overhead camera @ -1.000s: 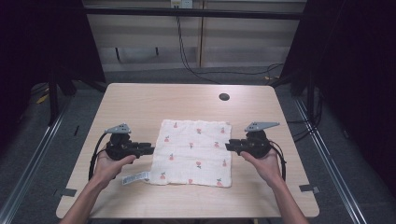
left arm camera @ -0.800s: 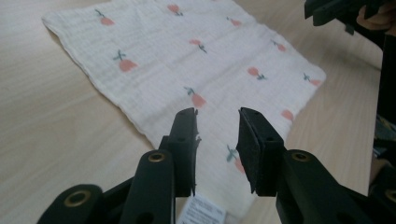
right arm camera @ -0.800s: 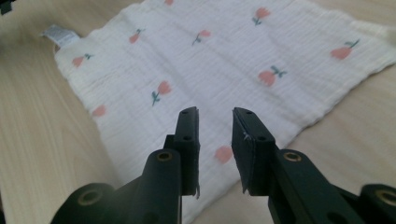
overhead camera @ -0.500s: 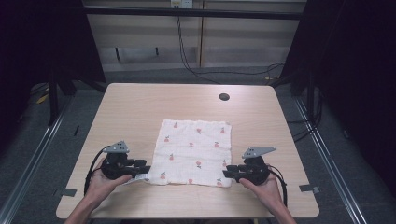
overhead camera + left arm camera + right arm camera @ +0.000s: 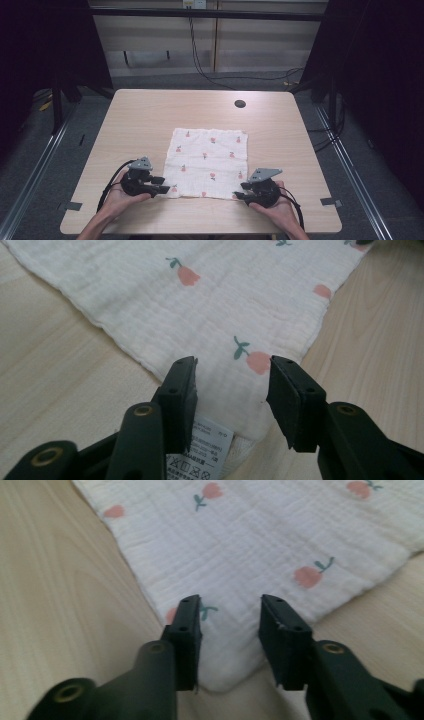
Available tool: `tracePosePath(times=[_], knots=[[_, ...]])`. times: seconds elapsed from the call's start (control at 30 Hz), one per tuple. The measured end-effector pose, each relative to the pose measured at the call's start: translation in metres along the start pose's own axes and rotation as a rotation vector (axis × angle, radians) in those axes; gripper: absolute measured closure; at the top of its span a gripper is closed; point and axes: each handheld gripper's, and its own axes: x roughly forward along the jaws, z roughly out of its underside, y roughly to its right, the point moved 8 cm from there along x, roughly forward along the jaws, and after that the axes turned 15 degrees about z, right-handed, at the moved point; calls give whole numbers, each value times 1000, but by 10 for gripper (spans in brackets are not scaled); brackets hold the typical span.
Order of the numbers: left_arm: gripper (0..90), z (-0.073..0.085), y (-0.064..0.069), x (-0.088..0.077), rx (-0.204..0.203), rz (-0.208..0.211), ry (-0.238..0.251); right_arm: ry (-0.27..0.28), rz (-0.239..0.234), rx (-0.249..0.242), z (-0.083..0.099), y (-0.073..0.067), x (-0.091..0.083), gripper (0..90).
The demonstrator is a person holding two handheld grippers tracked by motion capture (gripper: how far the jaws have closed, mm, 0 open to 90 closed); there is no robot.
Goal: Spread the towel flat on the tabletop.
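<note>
The left gripper (image 5: 162, 186) stood apart over the near left corner of the cloth (image 5: 210, 160), above its care label (image 5: 200, 452). The right gripper (image 5: 239, 191) stood apart over the near right corner. The cloth lay flat on the bench (image 5: 150, 115).

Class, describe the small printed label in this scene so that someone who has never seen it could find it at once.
Start at the wooden table and find the white cloth with pink flowers. Go to its near corner by the left gripper. The label pokes from under that corner: smooth, with grey text and laundry symbols, unlike the crinkled flowered fabric.
</note>
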Motion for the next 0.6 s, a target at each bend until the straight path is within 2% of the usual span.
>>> tracePosePath(times=[0.07,0.13,0.2,0.23,0.27,0.33,0.5,0.53,0.6], knots=[[528,2,2,3,-9,15,0,7,13,-15,-1,1,1,670],[517,4,6,5,1,13,-12,6,26,-26,-1,3,1,720],[513,6,9,7,26,4,-23,-6,30,-3,0,6,1,803],[513,6,11,8,35,1,-17,-6,30,-3,0,6,1,803],[517,7,11,7,38,-9,-23,-8,25,10,0,9,1,861],[525,10,14,7,42,1,-22,-15,17,25,1,11,1,876],[615,16,21,6,81,-24,-37,-33,-11,43,3,11,-2,891],[647,17,22,6,93,-28,-38,-34,-19,46,4,11,-3,894],[719,18,25,7,91,-28,-35,-33,-44,69,3,10,-6,894]])
